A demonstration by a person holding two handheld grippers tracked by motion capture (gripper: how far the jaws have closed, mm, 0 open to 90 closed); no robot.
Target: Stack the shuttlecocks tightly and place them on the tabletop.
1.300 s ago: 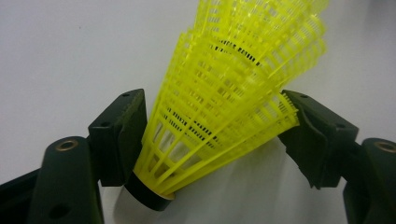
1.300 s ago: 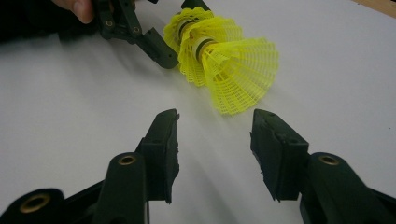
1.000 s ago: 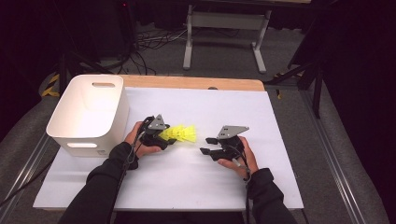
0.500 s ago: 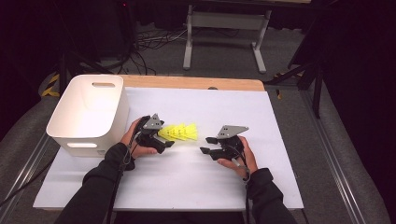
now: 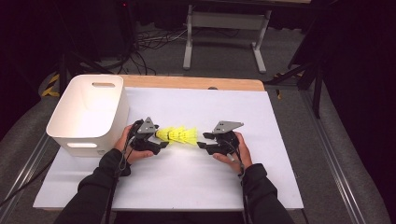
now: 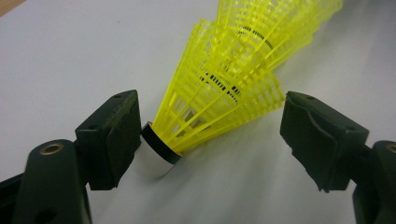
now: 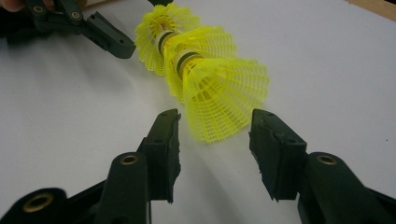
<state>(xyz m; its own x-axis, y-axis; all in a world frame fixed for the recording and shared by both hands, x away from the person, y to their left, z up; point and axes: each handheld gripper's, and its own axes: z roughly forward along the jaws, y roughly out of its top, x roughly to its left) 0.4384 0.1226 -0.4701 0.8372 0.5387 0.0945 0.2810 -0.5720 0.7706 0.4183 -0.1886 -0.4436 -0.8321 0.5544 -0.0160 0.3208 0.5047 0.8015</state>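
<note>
I hold my left gripper [image 5: 161, 140] at the cork end of a row of nested yellow shuttlecocks [image 5: 180, 136] lying on its side on the white table sheet [image 5: 187, 182], about mid-table; my right gripper [image 5: 201, 142] faces it from the skirt end, so the row lies between my 2 tools.

In the left gripper view my jaws are spread wide; the one on that view's left touches or all but touches the white cork [image 6: 152, 161] of the nearest shuttlecock, and the other stands apart just off the rim of its yellow skirt [image 6: 224, 100]; nothing is grasped.

In the right gripper view my jaws are also released, parted to either side of the widest skirt [image 7: 224, 100] without touching it; I count at least 3 shuttlecocks stacked one in another, with white corks and dark bands showing through the mesh; my left gripper [image 7: 140, 28] shows beyond them at the top of that view.

To my left, a white bin [image 5: 88, 112] with handle slots stands on the sheet, just beside my left hand [image 5: 130, 144]; I cannot see into its bottom. Past the table's wooden far edge [image 5: 187, 83] lie cables [image 5: 149, 44] and a grey metal stand [image 5: 224, 28] on the floor.
</note>
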